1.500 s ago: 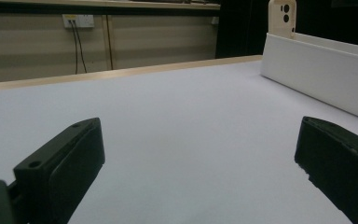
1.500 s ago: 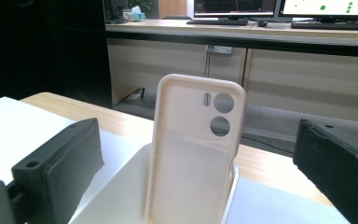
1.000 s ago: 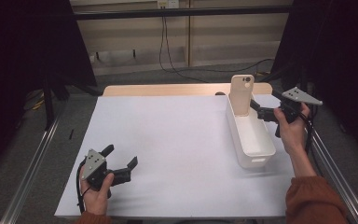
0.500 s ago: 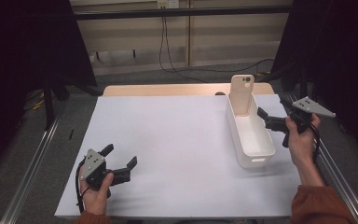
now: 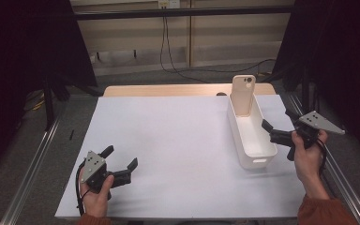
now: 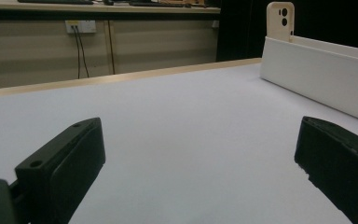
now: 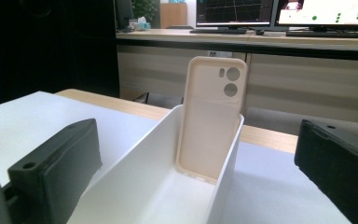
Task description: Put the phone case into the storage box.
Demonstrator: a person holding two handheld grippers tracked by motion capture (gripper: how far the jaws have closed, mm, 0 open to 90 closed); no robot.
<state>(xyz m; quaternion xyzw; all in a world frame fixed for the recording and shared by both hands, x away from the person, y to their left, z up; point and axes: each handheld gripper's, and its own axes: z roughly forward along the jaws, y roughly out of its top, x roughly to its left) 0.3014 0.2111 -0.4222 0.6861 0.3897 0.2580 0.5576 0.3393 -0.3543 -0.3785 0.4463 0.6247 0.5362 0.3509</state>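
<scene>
A cream phone case [image 5: 243,93] stands upright, leaning against the far end wall inside a long white bin [image 5: 257,151] on the right of the white mat. My right gripper [image 5: 277,120] hovers open just right of the bin's middle, apart from it, with nothing held. In the right gripper view the open gripper [image 7: 198,163] looks along the bin [image 7: 226,172] toward the phone case [image 7: 212,121]. My left gripper [image 5: 121,157] rests open and empty near the mat's front left. Its own view has the gripper [image 6: 198,158] over bare mat, with the bin [image 6: 321,79] and the case [image 6: 279,21] far right.
A white mat [image 5: 168,140] covers the table; a strip of wooden tabletop [image 5: 168,90] shows at the far edge. Metal rails [image 5: 33,164] run along both sides. Cables [image 5: 166,37] hang on the back wall. Monitors [image 7: 317,11] sit on a desk behind.
My right gripper has drawn back from the bin's far end near the phone case, toward the person and to the right. The case stays standing in the bin. The left gripper is unmoved.
</scene>
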